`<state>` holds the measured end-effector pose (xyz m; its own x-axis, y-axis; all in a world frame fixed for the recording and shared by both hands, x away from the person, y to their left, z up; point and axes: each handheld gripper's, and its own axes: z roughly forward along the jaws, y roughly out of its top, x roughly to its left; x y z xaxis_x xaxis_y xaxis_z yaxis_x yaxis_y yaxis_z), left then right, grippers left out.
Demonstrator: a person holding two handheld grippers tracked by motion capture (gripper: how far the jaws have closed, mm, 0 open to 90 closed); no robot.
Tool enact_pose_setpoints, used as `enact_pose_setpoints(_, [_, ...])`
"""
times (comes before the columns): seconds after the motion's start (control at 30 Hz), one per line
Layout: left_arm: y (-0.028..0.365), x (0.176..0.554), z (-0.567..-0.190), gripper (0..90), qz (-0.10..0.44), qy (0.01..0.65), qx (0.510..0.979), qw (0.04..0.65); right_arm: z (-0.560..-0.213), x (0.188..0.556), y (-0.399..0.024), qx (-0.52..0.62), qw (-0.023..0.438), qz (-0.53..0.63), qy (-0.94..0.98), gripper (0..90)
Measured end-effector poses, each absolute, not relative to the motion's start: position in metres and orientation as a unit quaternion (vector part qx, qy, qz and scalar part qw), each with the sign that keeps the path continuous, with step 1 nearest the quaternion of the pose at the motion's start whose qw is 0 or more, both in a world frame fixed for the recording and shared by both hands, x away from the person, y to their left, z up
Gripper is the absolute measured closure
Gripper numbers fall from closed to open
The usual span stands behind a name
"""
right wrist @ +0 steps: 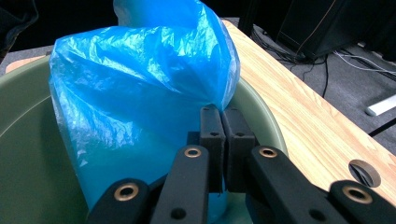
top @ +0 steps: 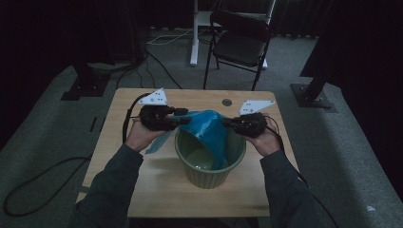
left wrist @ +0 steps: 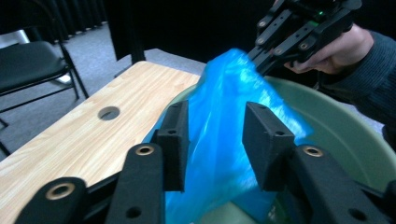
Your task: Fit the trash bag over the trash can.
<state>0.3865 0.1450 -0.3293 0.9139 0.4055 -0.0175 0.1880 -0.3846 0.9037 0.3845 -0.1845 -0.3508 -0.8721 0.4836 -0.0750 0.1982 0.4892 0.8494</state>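
A thin blue plastic bag (top: 209,128) hangs partly into a green ribbed bucket (top: 209,176) at the middle of the wooden table (top: 147,190). My right gripper (right wrist: 223,112) is shut, pinching the bag (right wrist: 140,79) at its edge over the bucket's rim (right wrist: 23,102). My left gripper (left wrist: 215,109) stands open on the bag's other side. The blue film (left wrist: 219,154) runs loosely between its pads without being pressed. In the left gripper view the right gripper (left wrist: 259,60) grips the top of the bag. In the high view the left gripper (top: 183,116) and the right gripper (top: 227,123) face each other across the bucket.
A round cable hole (top: 227,102) sits in the table near its far edge. A black folding chair (top: 237,42) and a white stand leg (top: 194,42) are beyond the table. Cables trail over the grey carpet (top: 43,142) to the left.
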Motion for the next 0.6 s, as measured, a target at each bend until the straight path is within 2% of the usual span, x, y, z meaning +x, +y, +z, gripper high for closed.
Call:
enact_pose_setpoints(0.13, [0.154,0.387,-0.34,53.7,0.107,0.192,0.83,0.512,-0.349,0.385,-0.187,0.2,0.158,0.463,0.849,87.3])
enact_pose_setpoints(0.27, [0.151,0.388,-0.349,56.1,0.111,0.203,0.842,0.487,-0.348,0.387,-0.19,0.208,0.159,0.463,0.847,87.6])
enact_pose_setpoints(0.4, [0.145,0.394,-0.351,73.9,0.105,0.218,0.843,0.481,-0.348,0.387,-0.19,0.205,0.156,0.465,0.847,87.6])
enact_pose_setpoints(0.43, [0.144,0.396,-0.352,73.9,0.103,0.221,0.843,0.479,-0.348,0.386,-0.189,0.205,0.155,0.465,0.847,87.0])
enact_pose_setpoints(0.47, [0.142,0.397,-0.353,82.9,0.097,0.219,0.843,0.481,-0.348,0.386,-0.189,0.205,0.157,0.464,0.847,83.6])
enact_pose_setpoints(0.5, [0.141,0.398,-0.353,86.5,0.096,0.217,0.845,0.48,-0.348,0.385,-0.19,0.205,0.158,0.465,0.847,80.0])
enact_pose_setpoints(0.6, [0.137,0.397,-0.352,89.6,0.096,0.215,0.846,0.479,-0.345,0.382,-0.192,0.206,0.163,0.469,0.843,71.7])
